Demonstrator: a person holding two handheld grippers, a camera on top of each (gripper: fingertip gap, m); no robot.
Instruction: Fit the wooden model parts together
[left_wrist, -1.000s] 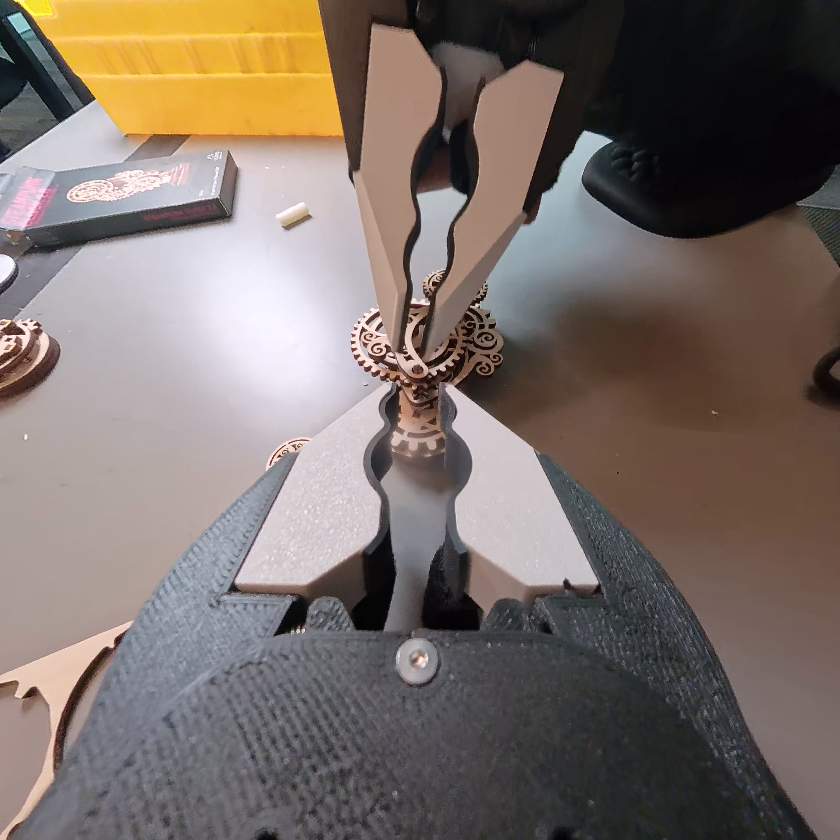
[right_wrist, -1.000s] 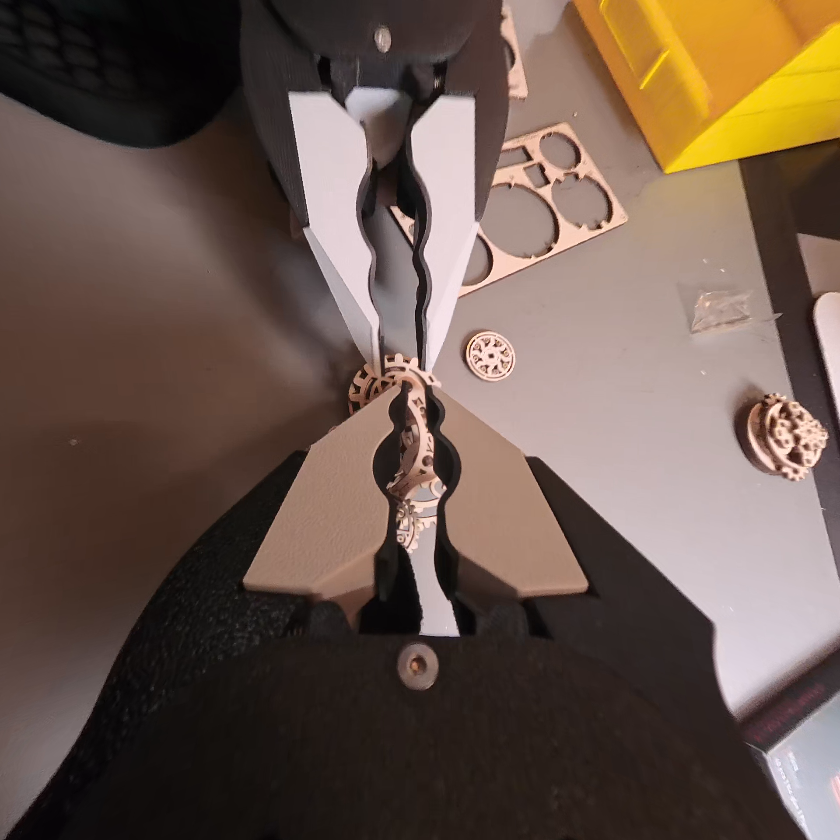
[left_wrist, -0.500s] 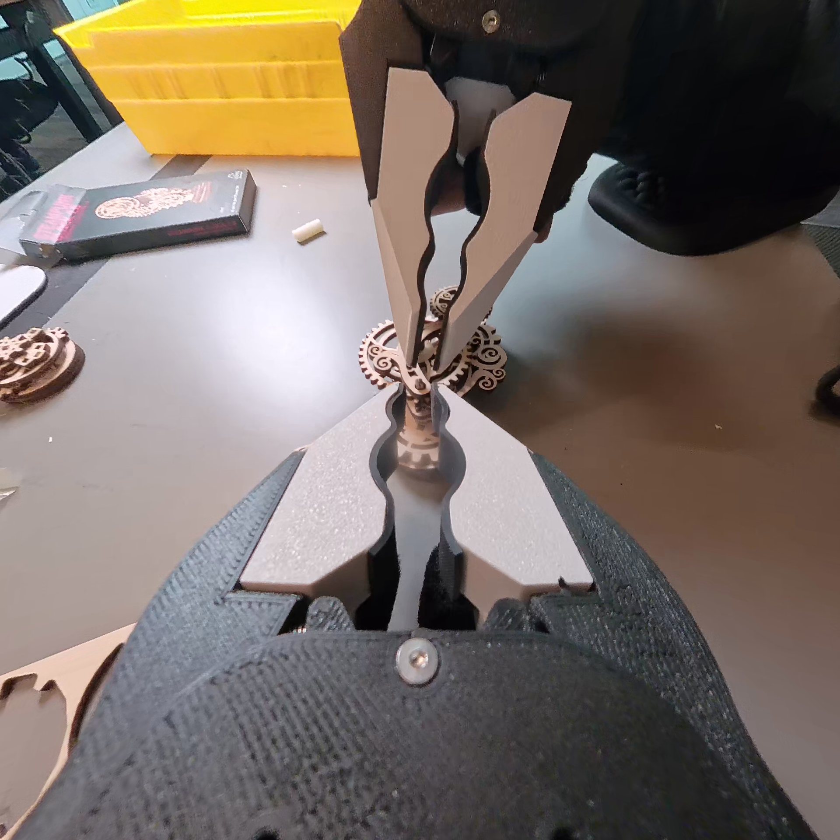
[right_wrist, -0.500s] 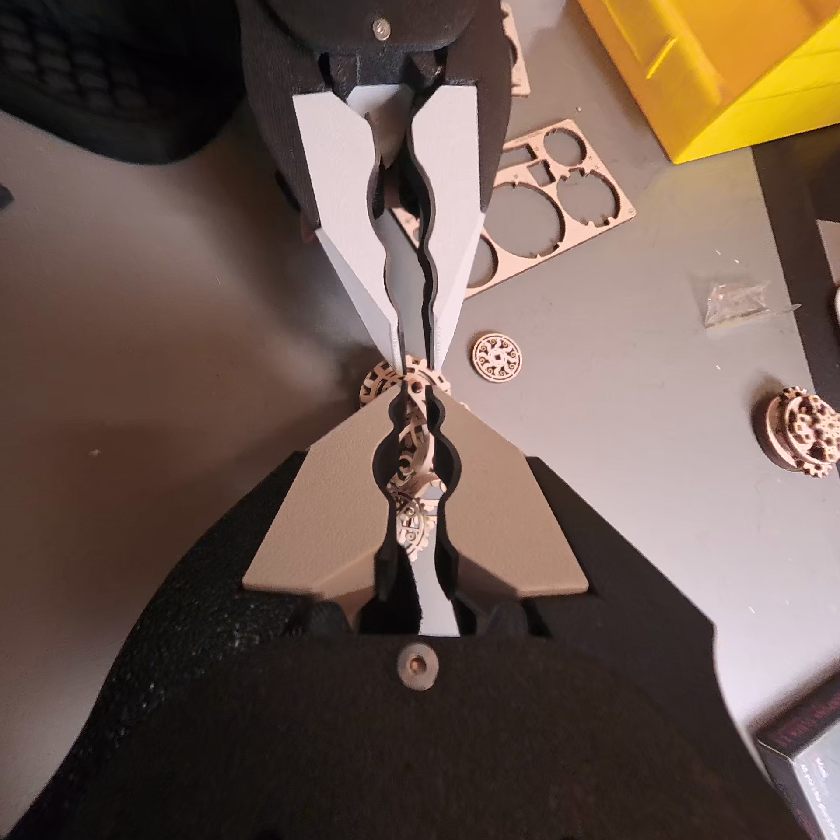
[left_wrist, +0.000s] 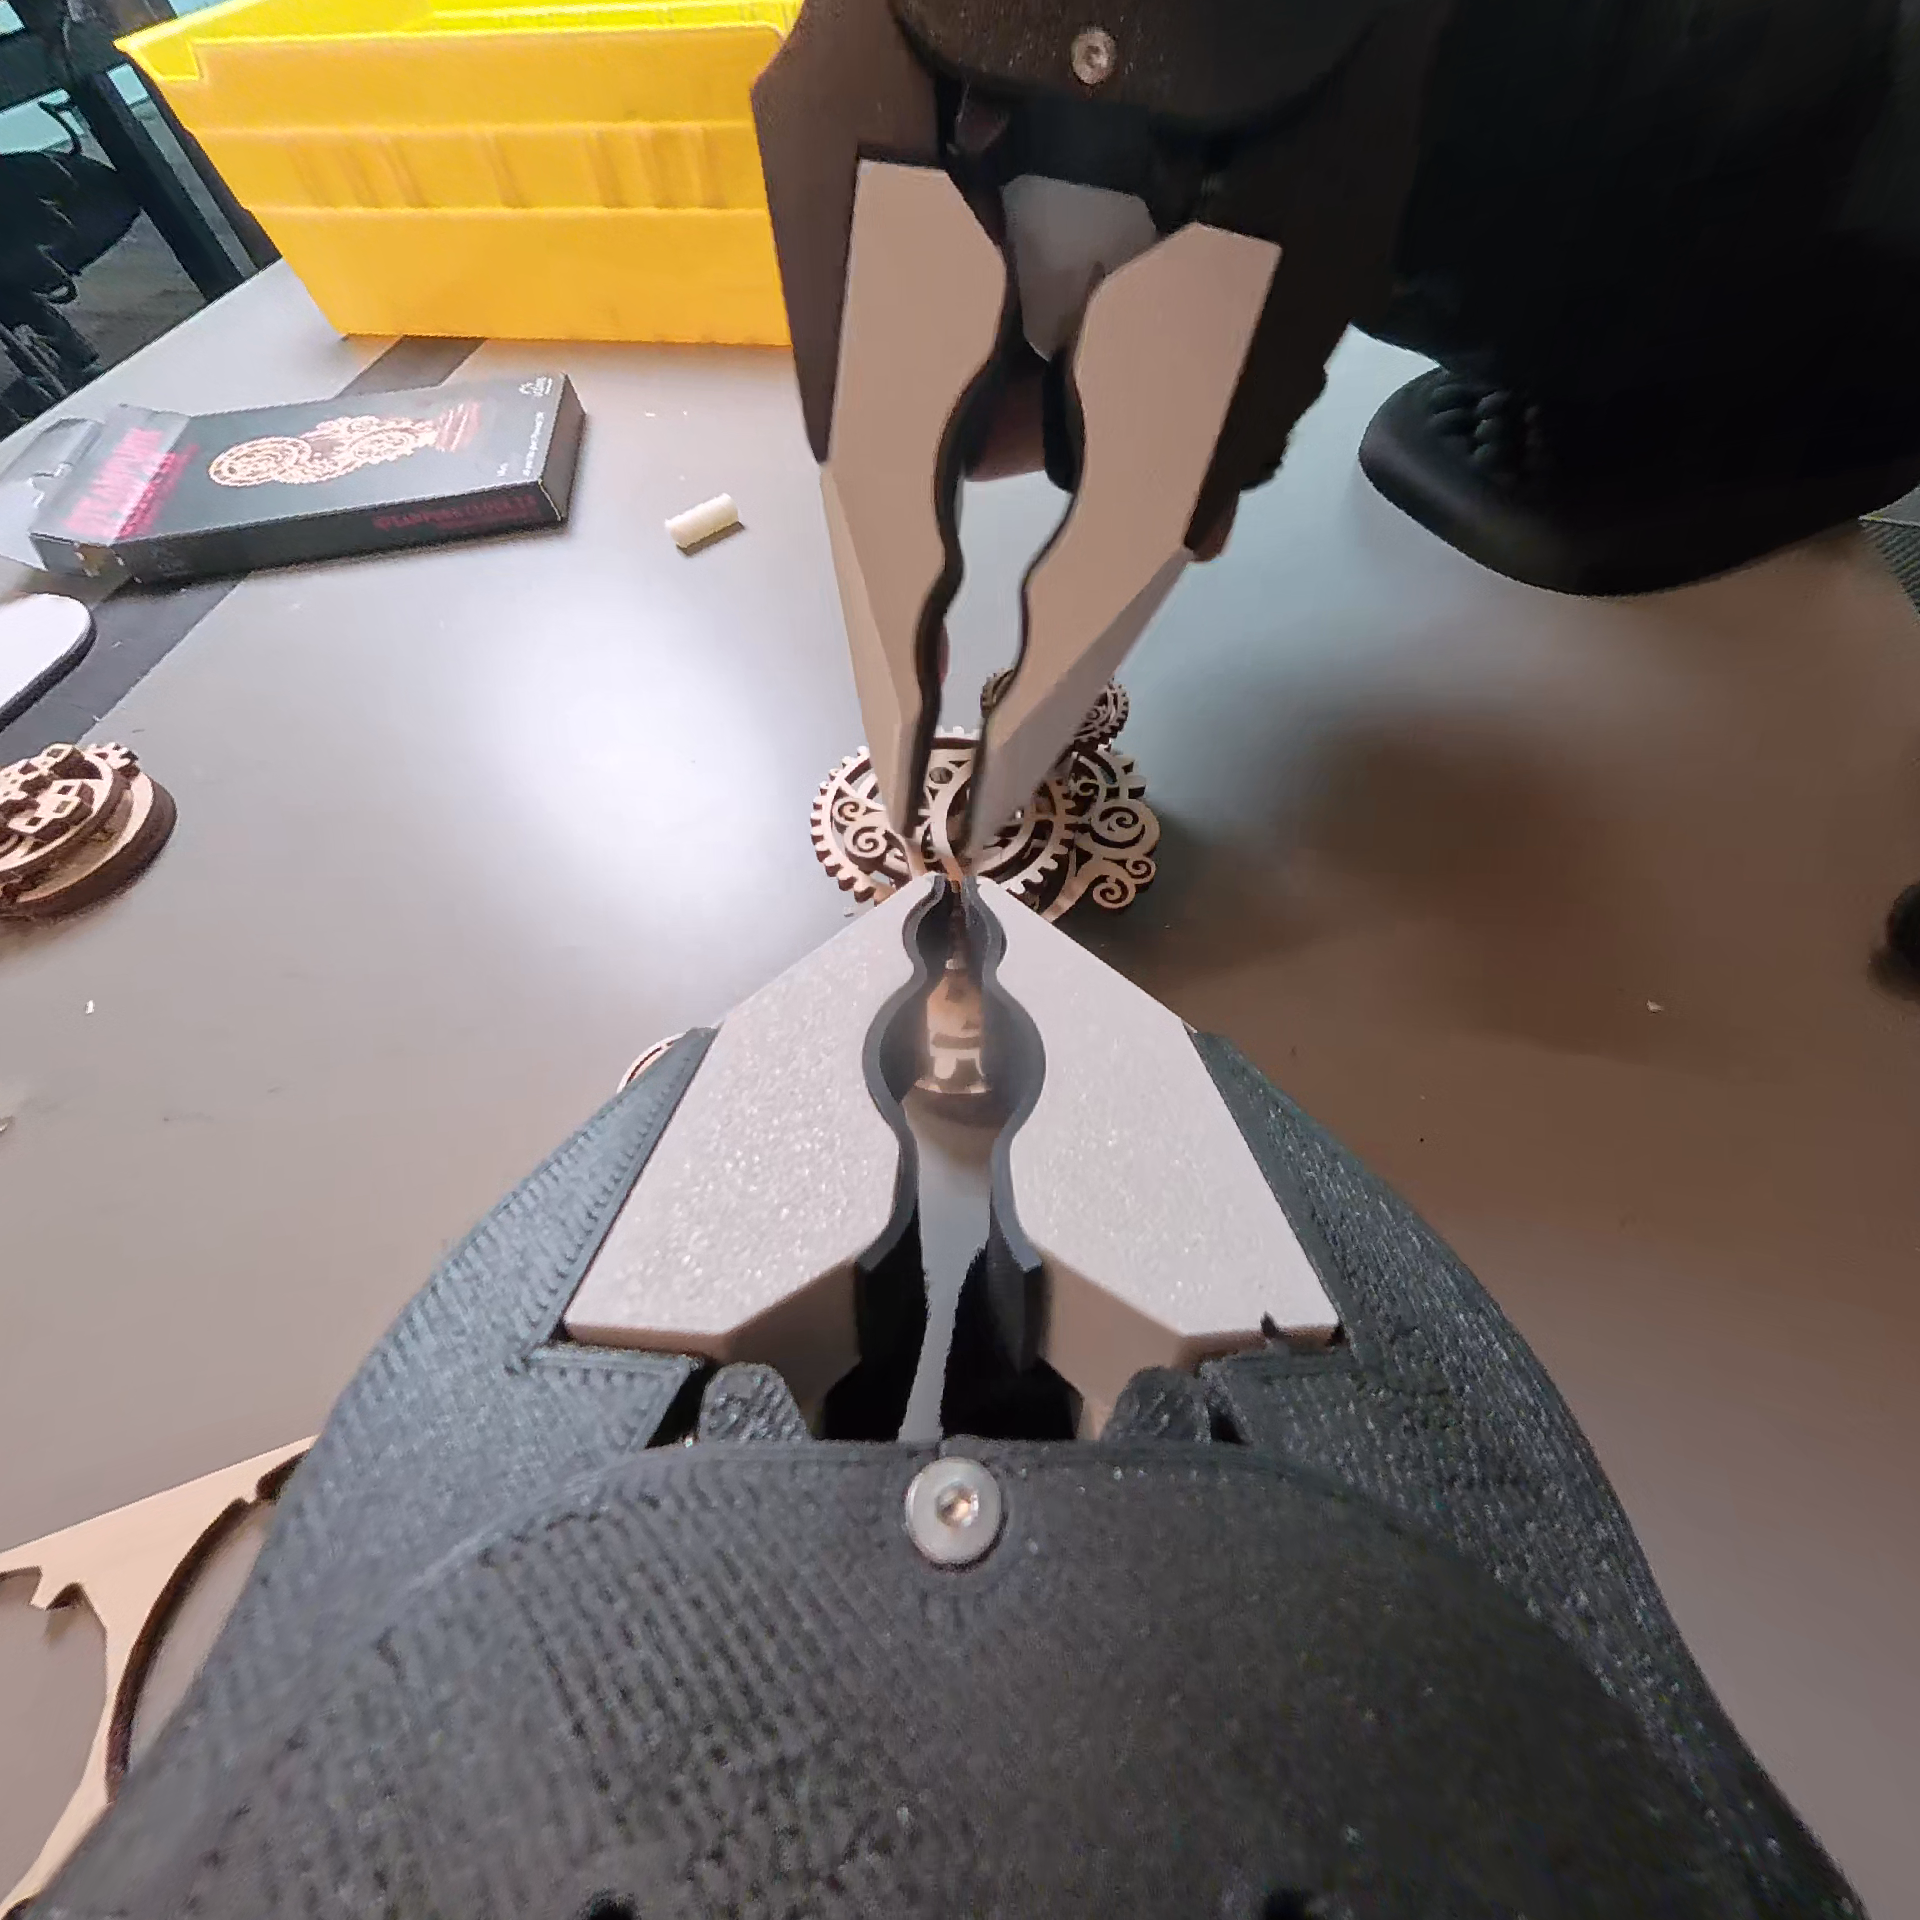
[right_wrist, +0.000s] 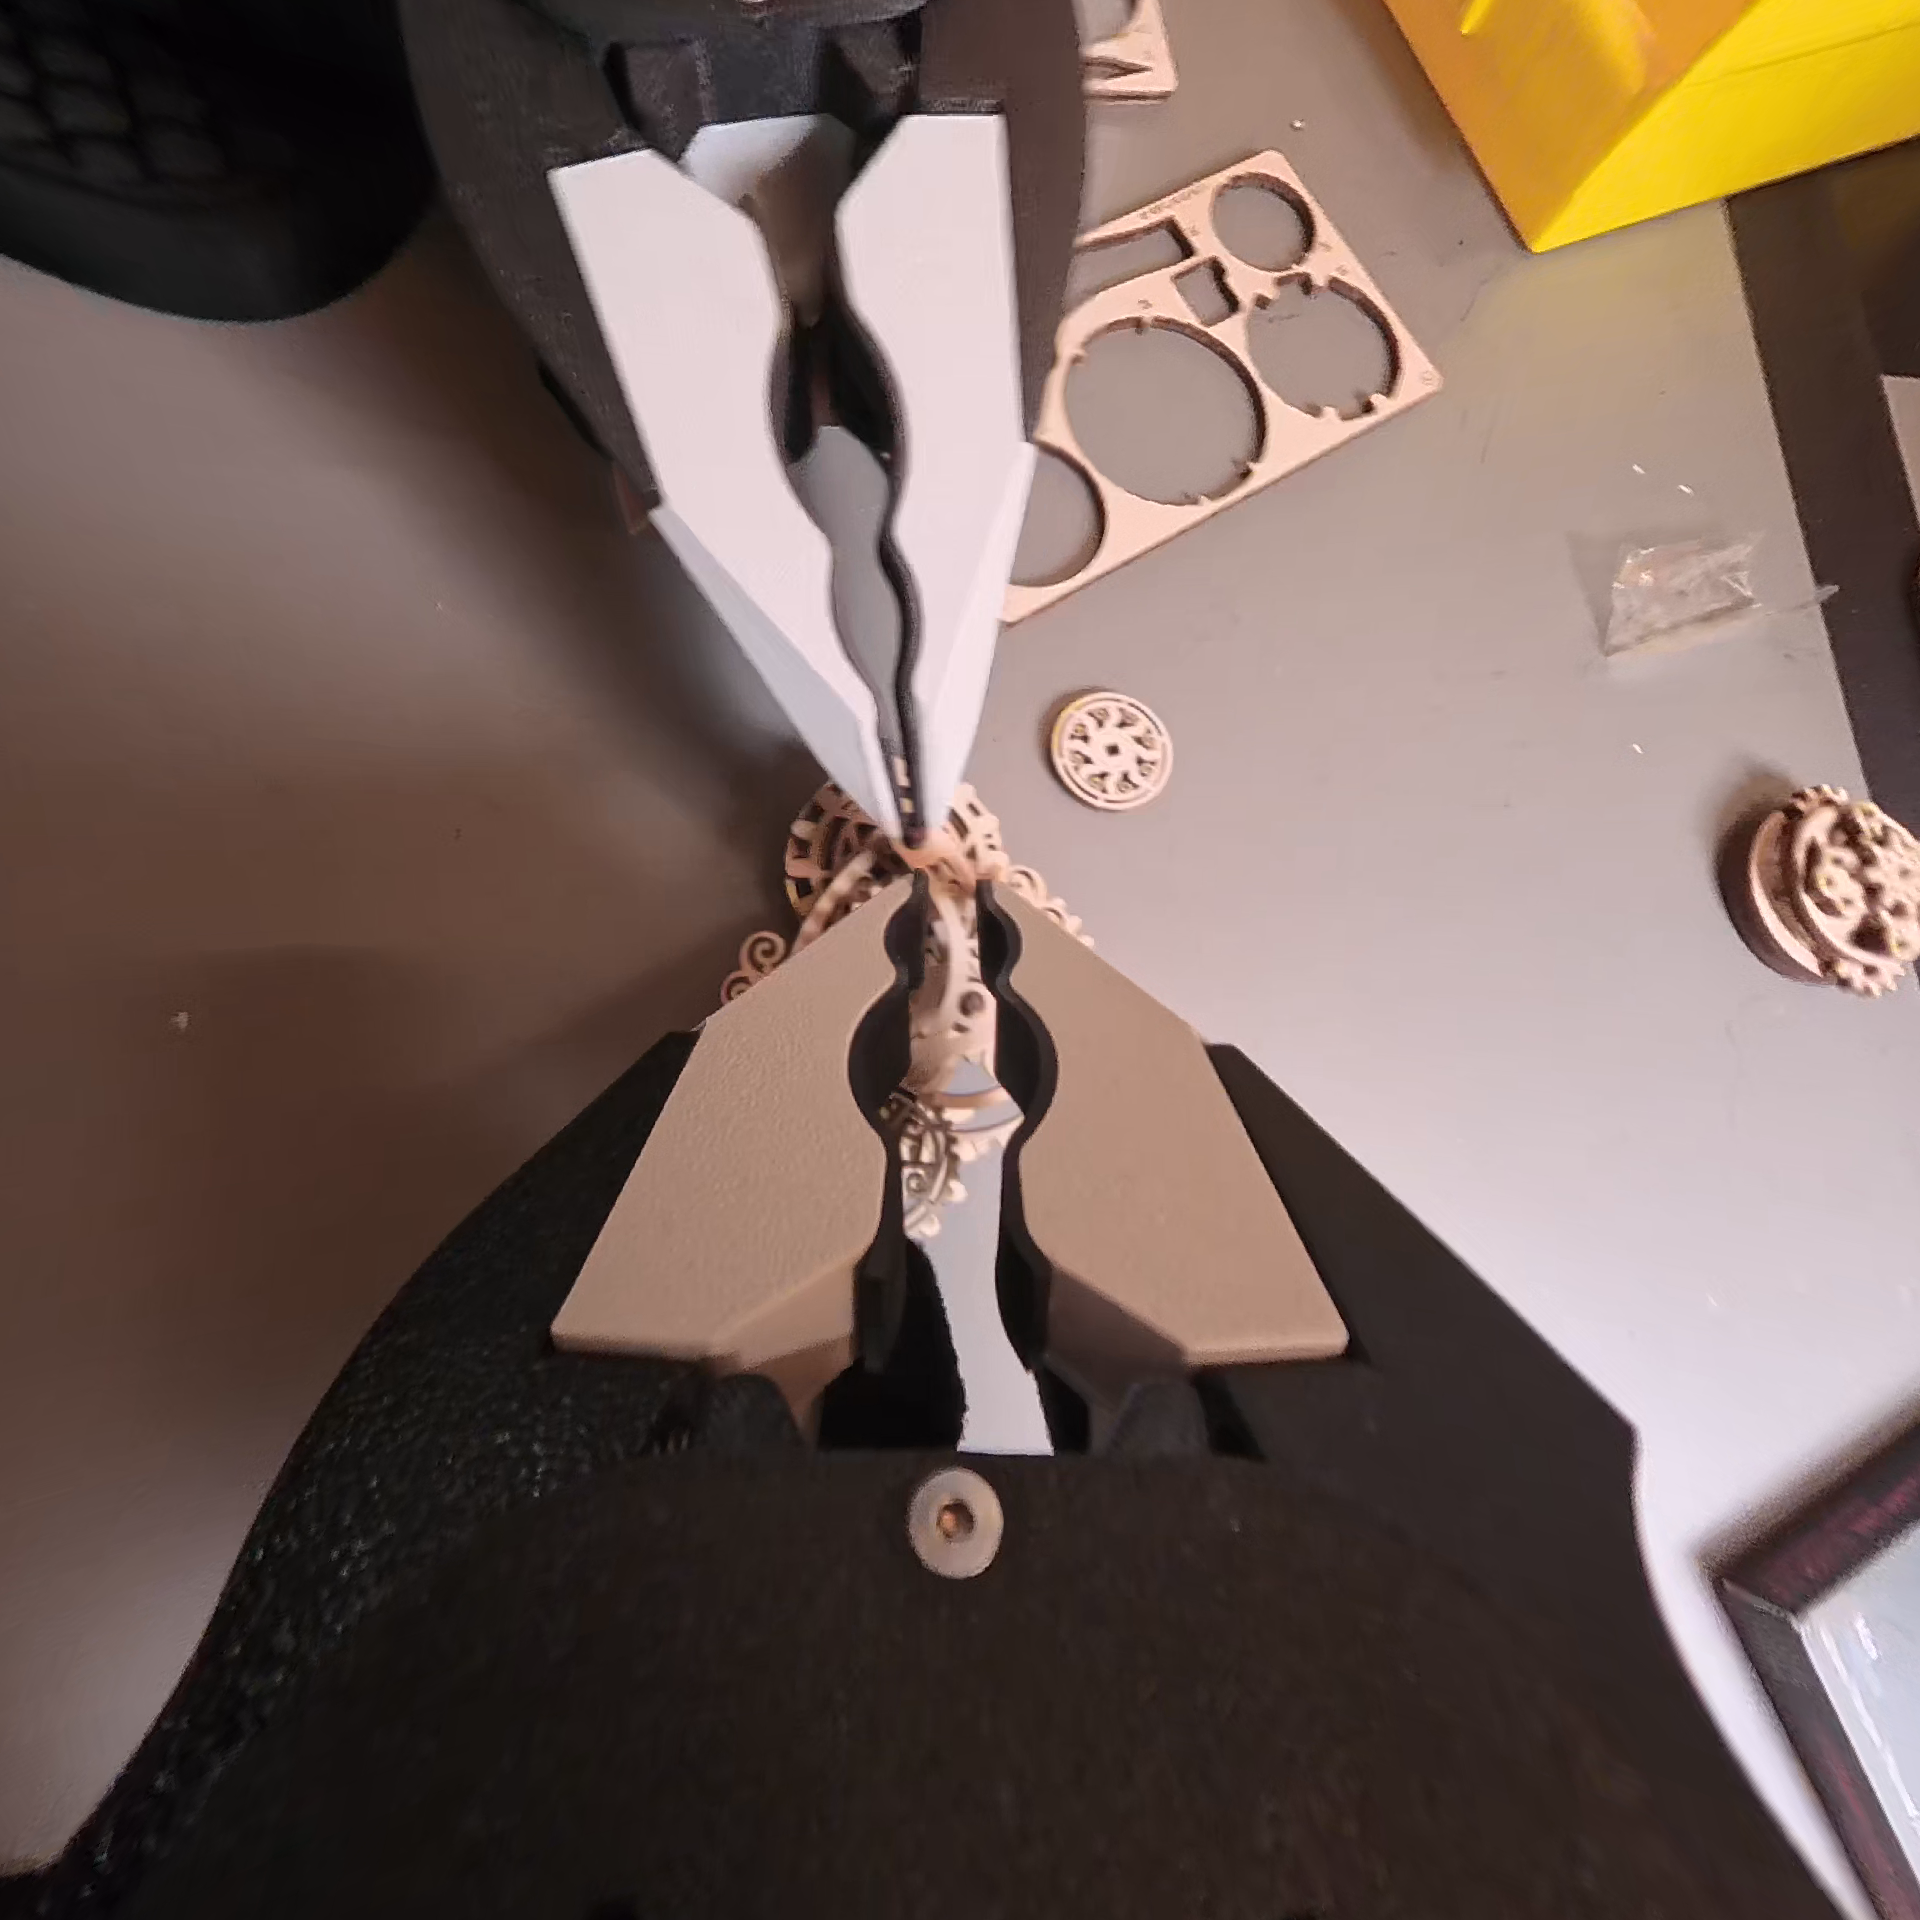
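The upright wooden gear part (right_wrist: 951, 997) is standing edge-on between the fingers of the right tool (right_wrist: 951, 914), which is gripping it with both pads against its faces. Directly beneath and beyond those fingertips, the scrolled gear base (left_wrist: 1091, 831) of the model is lying flat on the surface (left_wrist: 520, 779). The part is hanging just over the base; whether it is already touching it cannot be told.

What is new is the left tool (left_wrist: 956, 883): a second ago its jaws were standing apart around the part's near end, and now they are closed down on a thin edge of that wood, tip to tip with the right tool. So both tools are now holding the same piece from opposite sides. That probably means the aligning is finishing and the press into the base is coming up, and the thin fretwork is looking easy to snap if the two pulls disagree.

Farther out, a small wooden disc (right_wrist: 1114, 750) is lying right of the right tool's tips, with the punched-out sheet (right_wrist: 1195, 416) beyond it and another gear assembly (right_wrist: 1829, 904) far right. A black box (left_wrist: 312, 478) and a yellow bin (left_wrist: 499, 208) are sitting far left of the left tool.
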